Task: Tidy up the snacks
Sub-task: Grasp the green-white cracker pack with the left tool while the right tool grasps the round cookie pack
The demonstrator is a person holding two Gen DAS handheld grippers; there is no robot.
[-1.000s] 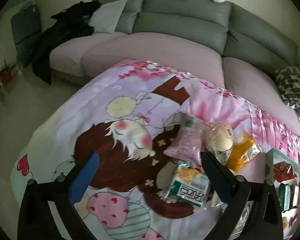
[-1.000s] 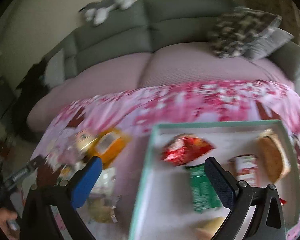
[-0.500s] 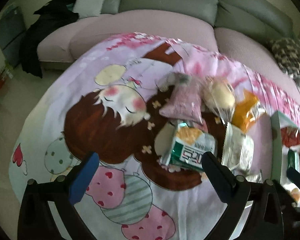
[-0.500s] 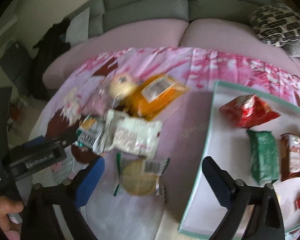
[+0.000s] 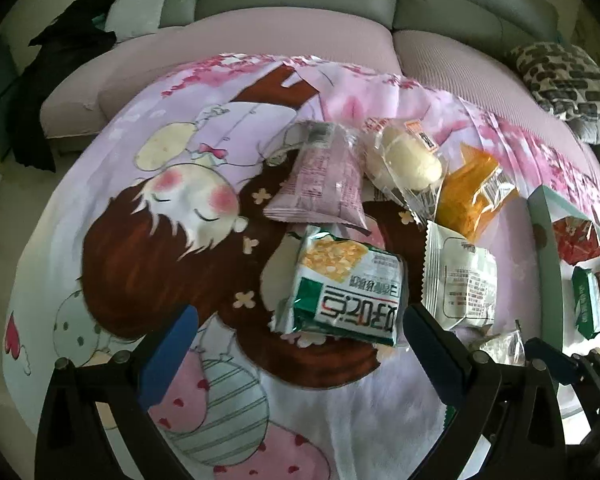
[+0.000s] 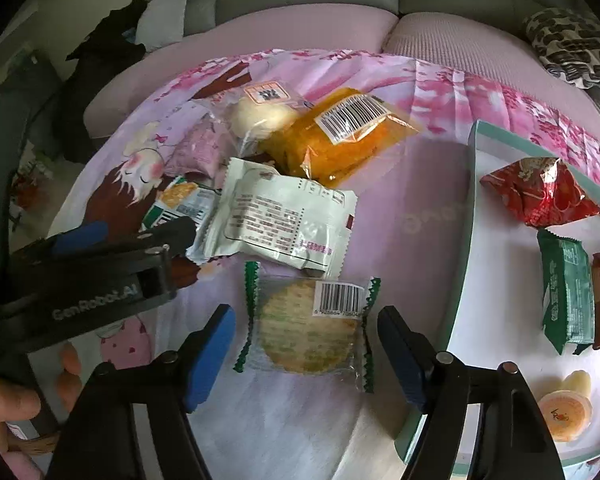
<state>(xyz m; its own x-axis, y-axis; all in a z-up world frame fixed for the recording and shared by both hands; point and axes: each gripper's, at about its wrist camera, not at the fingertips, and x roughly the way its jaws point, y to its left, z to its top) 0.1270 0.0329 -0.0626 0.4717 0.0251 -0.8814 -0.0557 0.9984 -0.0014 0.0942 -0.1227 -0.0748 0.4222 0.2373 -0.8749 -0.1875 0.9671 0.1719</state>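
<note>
Loose snacks lie on a cartoon-print cloth. My left gripper is open, just short of a green-and-white cracker pack. Behind it lie a pink packet, a pale bun in clear wrap, an orange packet and a white packet. My right gripper is open, with its fingers on either side of a round cracker in clear wrap. The white packet and the orange packet lie beyond it. The left gripper's body shows at left.
A teal-rimmed white tray at right holds a red packet, a green bar, a brown bar, and a jelly cup. A grey and pink sofa with cushions stands behind the table.
Both grippers moved forward and down towards the snack pile. The right gripper swung left, away from the tray, until it straddled the round cracker. Both stayed open.
</note>
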